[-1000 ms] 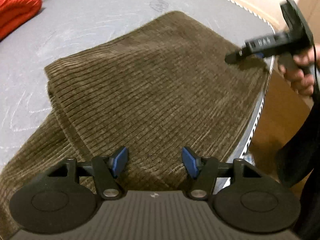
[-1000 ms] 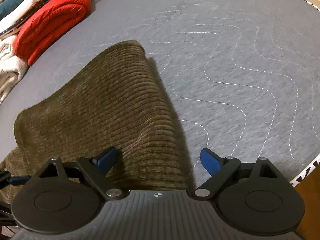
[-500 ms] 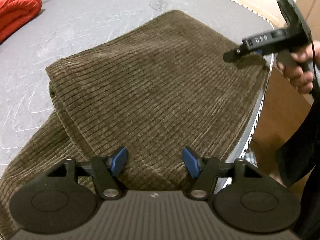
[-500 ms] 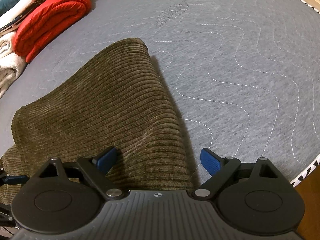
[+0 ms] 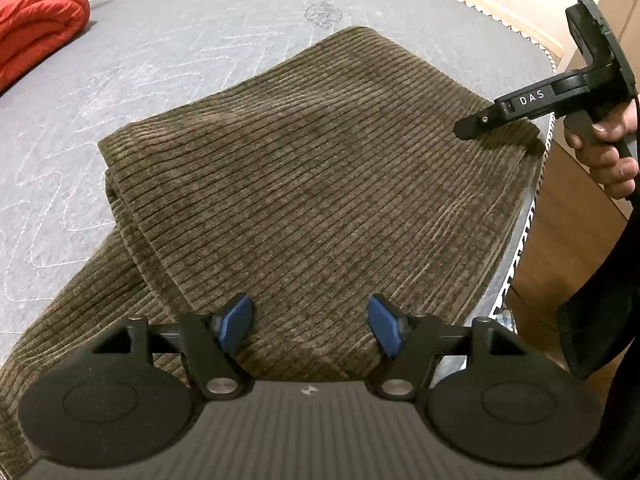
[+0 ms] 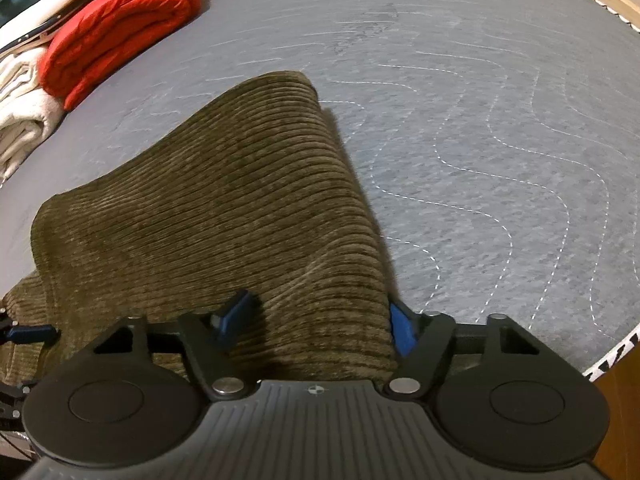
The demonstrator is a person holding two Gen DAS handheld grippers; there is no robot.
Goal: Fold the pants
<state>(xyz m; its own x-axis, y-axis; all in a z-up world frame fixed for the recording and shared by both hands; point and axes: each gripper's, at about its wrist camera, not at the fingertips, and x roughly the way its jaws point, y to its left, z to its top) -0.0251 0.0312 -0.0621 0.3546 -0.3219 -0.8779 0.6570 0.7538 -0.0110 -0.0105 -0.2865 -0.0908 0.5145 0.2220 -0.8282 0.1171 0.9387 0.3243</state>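
Dim, warm indoor light. Strong fisheye bending at edges of both views, dark corners. Soft shadow right of pants on mattress. Slight blur far off; no glare.

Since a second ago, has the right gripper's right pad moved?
Yes. The jaws have just been closing: the right pad came inward from bare mattress to the pants edge.

You have one pair of brown corduroy pants on one grey quilted mattress, two grippers, left and right, one red folded blanket, and one white folded cloth.
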